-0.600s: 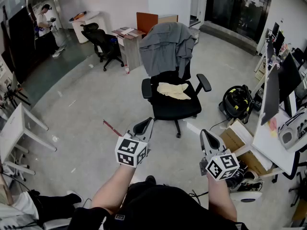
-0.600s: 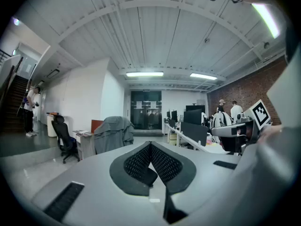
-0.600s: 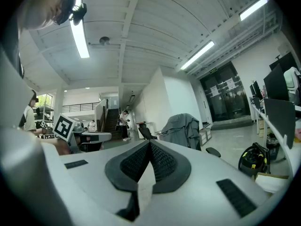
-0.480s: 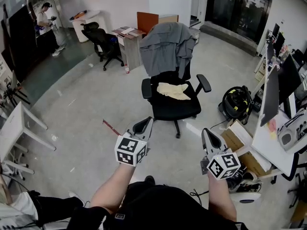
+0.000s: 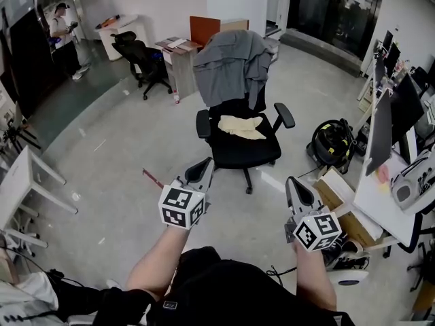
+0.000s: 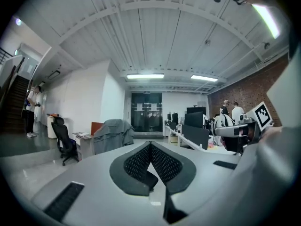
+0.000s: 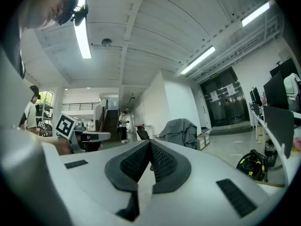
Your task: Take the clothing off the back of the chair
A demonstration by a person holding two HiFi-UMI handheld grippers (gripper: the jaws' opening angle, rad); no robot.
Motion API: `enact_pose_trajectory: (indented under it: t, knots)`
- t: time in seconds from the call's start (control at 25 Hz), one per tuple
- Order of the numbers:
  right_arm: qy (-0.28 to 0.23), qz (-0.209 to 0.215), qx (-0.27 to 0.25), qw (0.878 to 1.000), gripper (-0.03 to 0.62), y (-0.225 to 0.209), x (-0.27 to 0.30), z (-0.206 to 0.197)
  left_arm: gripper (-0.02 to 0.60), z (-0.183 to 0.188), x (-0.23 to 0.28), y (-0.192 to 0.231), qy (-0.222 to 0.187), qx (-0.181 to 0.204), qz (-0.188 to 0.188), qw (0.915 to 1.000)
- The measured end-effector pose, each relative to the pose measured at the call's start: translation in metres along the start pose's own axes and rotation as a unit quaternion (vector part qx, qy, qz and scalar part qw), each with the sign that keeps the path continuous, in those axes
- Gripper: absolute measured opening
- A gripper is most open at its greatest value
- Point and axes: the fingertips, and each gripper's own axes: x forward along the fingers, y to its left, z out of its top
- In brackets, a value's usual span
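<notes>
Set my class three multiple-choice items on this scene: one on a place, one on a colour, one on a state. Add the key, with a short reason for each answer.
1. Where does the grey garment lie?
A. On the floor
B. Draped over the back of the black chair
C. On a desk

2. What colour is the cloth on the chair's seat?
A. Red
B. Blue
C. Cream

3. How do the jaws of the left gripper and the right gripper stand?
A. Shut, with nothing between them
B. Clamped on the garment
C. Wide open

Key:
1 B: the head view shows it hanging over the backrest.
2 C: it shows pale cream against the black seat.
3 A: each gripper view shows the pads meeting, with the chair well ahead of them.
</notes>
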Motion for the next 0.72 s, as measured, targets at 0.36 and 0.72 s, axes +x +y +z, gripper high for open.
enact_pose_trajectory:
  t: [0.36,0.72]
  knots:
    - [0.000,-0.007,0.017,1.000,0.012,-0.018,0.007,-0.006,0.002,-0.009,0.015,0.001,0.006,0.000,-0.002,1.0000]
    - [0.029,-0.009,0.013,0.999,0.013,-0.041,0.059,-0.020,0.002,-0.018,0.065,0.038,0.012,-0.029,-0.013,0.9994]
